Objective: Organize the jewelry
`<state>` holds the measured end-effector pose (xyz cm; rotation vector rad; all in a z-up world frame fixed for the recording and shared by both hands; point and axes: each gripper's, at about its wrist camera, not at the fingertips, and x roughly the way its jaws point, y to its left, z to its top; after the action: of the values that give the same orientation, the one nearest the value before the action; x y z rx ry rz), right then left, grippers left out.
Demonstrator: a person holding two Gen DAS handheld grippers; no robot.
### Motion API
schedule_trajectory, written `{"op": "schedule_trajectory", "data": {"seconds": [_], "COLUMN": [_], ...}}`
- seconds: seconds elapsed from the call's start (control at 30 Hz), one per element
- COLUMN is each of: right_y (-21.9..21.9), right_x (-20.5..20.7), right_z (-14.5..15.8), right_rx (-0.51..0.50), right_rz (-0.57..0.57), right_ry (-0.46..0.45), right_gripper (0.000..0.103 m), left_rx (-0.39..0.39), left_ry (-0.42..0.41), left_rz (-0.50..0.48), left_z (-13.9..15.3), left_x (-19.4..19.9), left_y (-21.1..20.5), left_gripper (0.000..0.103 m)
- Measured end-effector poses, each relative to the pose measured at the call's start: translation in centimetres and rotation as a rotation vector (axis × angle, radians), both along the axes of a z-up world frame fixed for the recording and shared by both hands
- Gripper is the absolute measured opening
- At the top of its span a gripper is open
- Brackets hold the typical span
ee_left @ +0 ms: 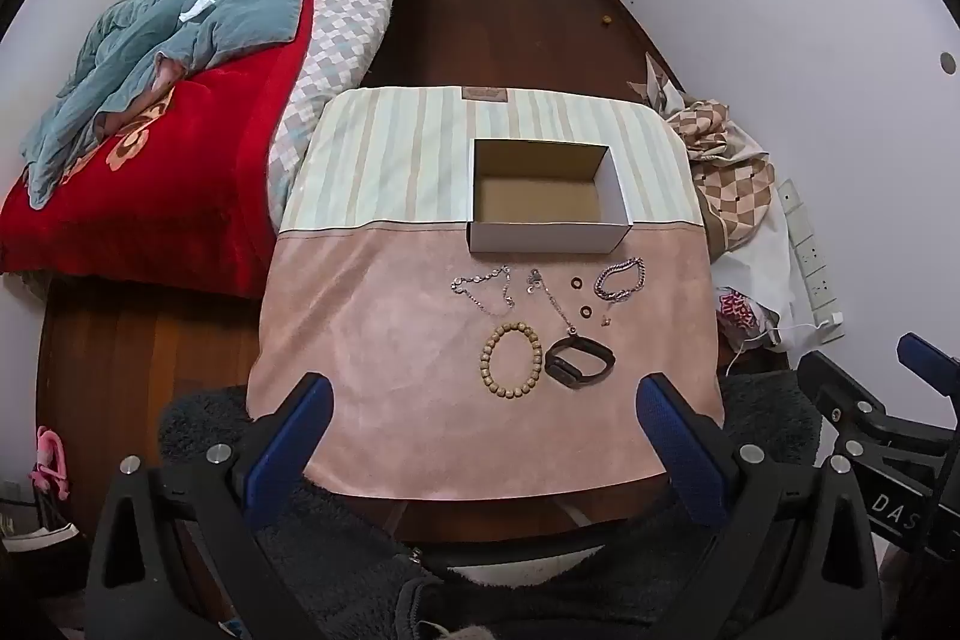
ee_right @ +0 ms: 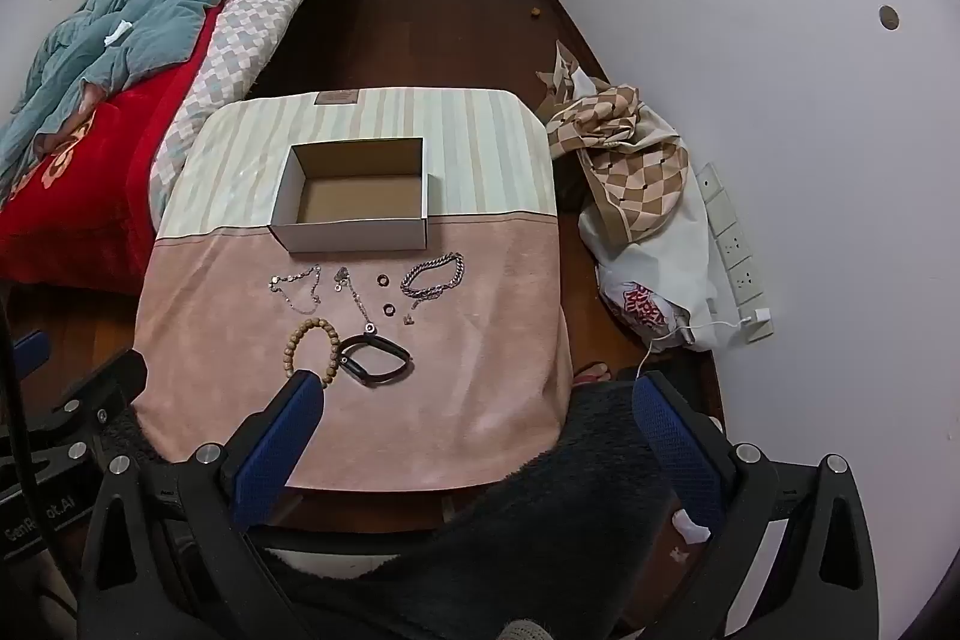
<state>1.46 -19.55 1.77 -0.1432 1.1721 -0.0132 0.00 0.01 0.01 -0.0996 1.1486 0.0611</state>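
Pink cloth [ee_left: 420, 400] holds jewelry — both claws gape, empty.

In your right wrist view, the blue pad of the right gripper's near finger [ee_right: 282, 436] covers the lower edge of the wooden bead bracelet [ee_right: 311, 347], so you cannot see whether the loop is whole there. The tiny piece [ee_left: 605, 321] beside the two small dark rings [ee_left: 581, 297] is too small for you to tell what it is, and the links and clasps of the thin chains [ee_left: 487, 287] blur together in both views. The left gripper's body [ee_left: 480, 550] is cut off by the bottom edge of its picture, and a dark fuzzy garment [ee_right: 540, 508] hides the table's near edge [ee_right: 384, 487] on the right side.
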Motion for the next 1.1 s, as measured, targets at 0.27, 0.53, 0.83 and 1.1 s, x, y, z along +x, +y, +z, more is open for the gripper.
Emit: {"op": "schedule_trajectory", "data": {"seconds": [0.27, 0.53, 0.83, 1.1], "right_y": [0.0, 0.0, -0.9, -0.8], "right_x": [-0.1, 0.0, 0.1, 0.1], "right_z": [0.0, 0.1, 0.0, 0.3], "right_rx": [-0.007, -0.01, -0.016, -0.023], "right_rz": [-0.005, -0.002, -0.005, -0.008], "right_ry": [-0.01, -0.009, -0.01, -0.014], "right_gripper": [0.103, 0.103, 0.103, 0.103], "left_rx": [-0.002, -0.001, -0.001, 0.005], "left_ry": [0.005, 0.003, 0.009, 0.009], "left_rz": [-0.001, 0.0, -0.001, -0.007], "left_z": [0.0, 0.0, -0.7, -0.7], "left_x": [0.0, 0.0, -0.1, -0.2], "left_y": [0.1, 0.0, -0.1, -0.3], "left_gripper": [0.103, 0.103, 0.103, 0.103]}}
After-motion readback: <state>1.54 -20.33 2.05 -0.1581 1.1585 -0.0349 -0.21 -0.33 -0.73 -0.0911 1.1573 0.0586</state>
